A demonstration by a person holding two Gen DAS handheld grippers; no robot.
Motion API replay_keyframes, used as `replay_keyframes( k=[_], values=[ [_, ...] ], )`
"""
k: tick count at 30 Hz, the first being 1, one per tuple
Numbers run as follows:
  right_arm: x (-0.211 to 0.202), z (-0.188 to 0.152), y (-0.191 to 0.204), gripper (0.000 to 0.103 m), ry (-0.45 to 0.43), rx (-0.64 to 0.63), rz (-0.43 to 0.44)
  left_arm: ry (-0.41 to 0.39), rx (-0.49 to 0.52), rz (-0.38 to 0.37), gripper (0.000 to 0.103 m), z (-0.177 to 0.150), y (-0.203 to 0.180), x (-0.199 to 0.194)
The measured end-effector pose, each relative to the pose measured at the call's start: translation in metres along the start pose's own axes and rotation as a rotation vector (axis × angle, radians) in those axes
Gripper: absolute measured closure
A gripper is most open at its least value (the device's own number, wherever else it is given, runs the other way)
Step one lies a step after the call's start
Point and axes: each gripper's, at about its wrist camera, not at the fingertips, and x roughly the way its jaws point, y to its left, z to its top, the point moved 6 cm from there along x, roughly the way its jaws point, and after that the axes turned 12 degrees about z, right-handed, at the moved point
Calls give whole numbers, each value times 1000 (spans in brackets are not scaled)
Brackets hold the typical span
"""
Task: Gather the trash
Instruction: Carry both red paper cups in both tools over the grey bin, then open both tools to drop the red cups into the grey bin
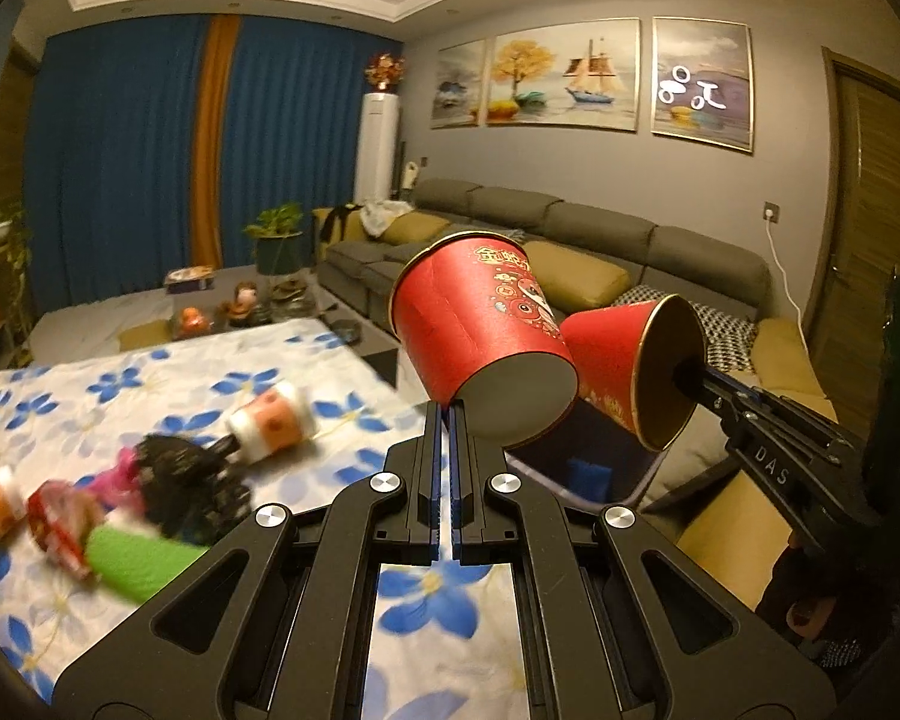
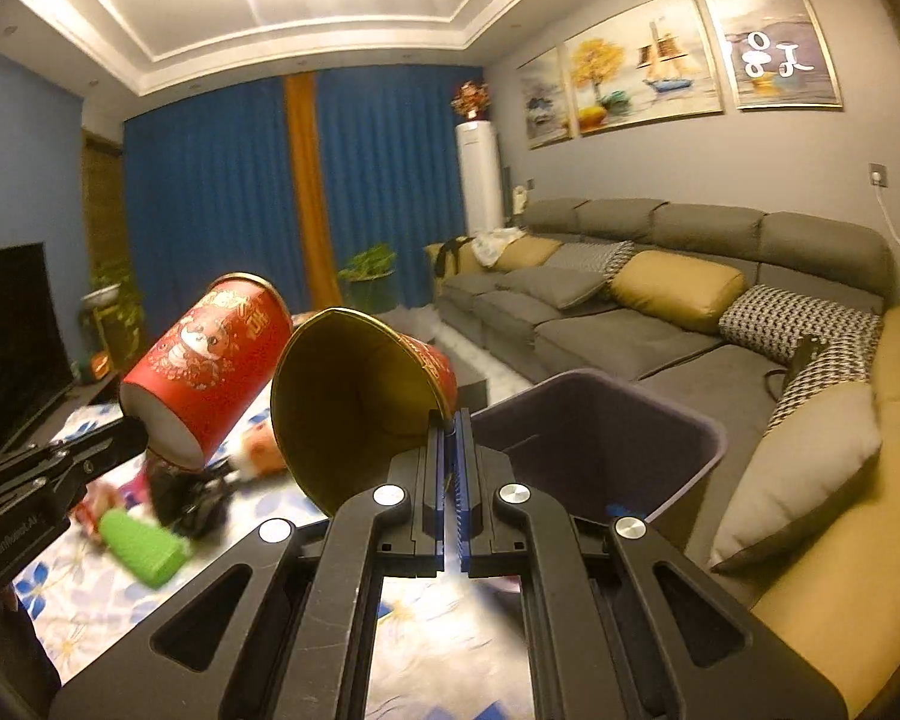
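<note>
Left gripper (image 1: 450,414) clamps tilted cup (image 1: 480,336), mouth up-left | right gripper (image 2: 450,420) clamps second cup (image 2: 354,402), mouth seemingly camera-ward

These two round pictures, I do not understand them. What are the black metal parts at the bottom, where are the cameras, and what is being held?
The black parts are two hand-held grippers, each carrying its own fisheye camera that looks along its fingers. A person holds one in each hand. In the left camera's picture, the left gripper pinches the rim of a red paper cup. In the right camera's picture, the right gripper pinches a second red cup beside a dark bin. On the flowered cloth lies more trash, blurred: a green item and black plastic.
</note>
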Motion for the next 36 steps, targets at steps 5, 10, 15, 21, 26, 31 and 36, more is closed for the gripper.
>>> replay_keyframes(
  k=[5,10,15,21,26,31,36],
  values=[
    [0,12,-34,99,-34,31,-55,5,17,-34,102,10,-28,23],
    [4,14,-57,99,-42,51,-87,18,36,-68,102,14,-56,50],
    [11,13,-73,99,-40,69,-104,43,51,-87,102,10,-74,75],
    [20,14,-84,99,-36,71,-122,69,57,-102,102,4,-86,95],
    [26,14,-91,99,-35,78,-134,87,57,-114,102,2,-93,108],
    [31,11,-90,99,-39,91,-146,102,58,-121,102,1,-100,121],
    [35,10,-94,99,-42,102,-150,116,54,-125,102,-3,-103,129]
  ],
)
